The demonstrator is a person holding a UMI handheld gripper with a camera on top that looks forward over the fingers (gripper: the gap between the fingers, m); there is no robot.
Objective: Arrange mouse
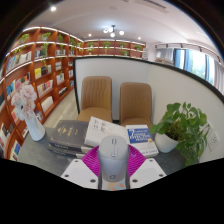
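A light grey computer mouse (112,158) sits between my gripper's (112,166) two fingers, its front pointing away from me. The magenta pads (92,160) press against both of its sides, so the gripper is shut on the mouse. The mouse is held above the near edge of a grey table (40,152), just in front of an open booklet (104,130). Whether the mouse touches the table is hidden by the fingers.
A stack of dark books (68,136) lies left of the booklet, a blue book (140,134) right of it. A white vase with flowers (33,122) stands far left, a potted plant (185,128) right. Two tan chairs (97,100) stand behind the table.
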